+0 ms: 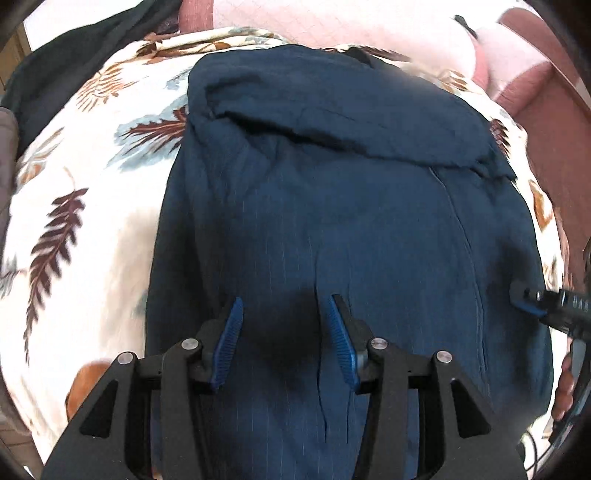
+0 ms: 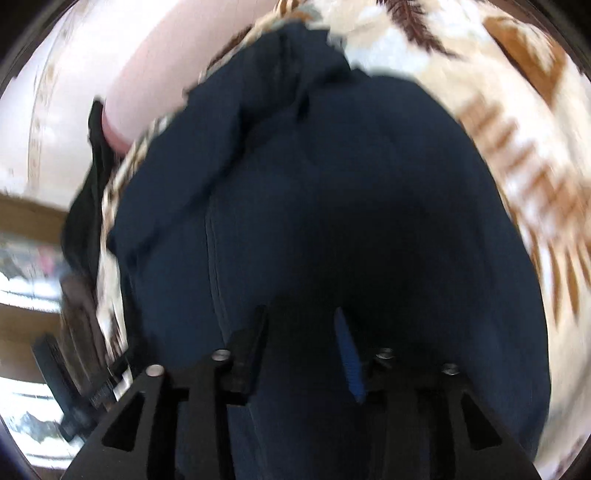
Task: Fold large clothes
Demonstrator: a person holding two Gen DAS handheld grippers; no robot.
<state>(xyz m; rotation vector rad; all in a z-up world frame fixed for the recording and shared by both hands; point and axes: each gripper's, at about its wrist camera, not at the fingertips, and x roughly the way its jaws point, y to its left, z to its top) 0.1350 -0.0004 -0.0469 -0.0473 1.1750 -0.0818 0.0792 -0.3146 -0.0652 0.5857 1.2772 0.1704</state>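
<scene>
Left gripper (image 1: 286, 306): jaws stand partly apart, blue pads facing each other across a gap, nothing pinched between them. It points steeply down at the navy garment (image 1: 332, 221), which fills the space directly beneath and ahead of the fingers. A lengthwise crease in the cloth runs up just inside the right-hand pad.

Ahead of the left gripper, the far end of the garment is doubled back on itself, forming a thick folded flap (image 1: 332, 110) with a rumpled lower edge. A seam line runs down the cloth to the right of the fingers.

To the right of the left gripper, the tip of the right gripper (image 1: 528, 304) enters from the frame edge, its blue pad lying at the garment's right margin. Part of a hand (image 1: 565, 391) shows below it, at the frame edge.

Right gripper (image 2: 301, 314), own view: jaws partly apart, with only dark cloth seen behind the gap; no fabric is gripped. The picture is blurred. The navy garment lies directly under and ahead of these fingers too.

Outward from both tools, the garment rests on a cream bedspread (image 1: 92, 221) printed with brown and blue leaves, exposed to the left of the left gripper. Beyond the folded flap lies a pink pillow (image 1: 369, 33). A dark cloth (image 1: 55, 66) lies far ahead-left.
</scene>
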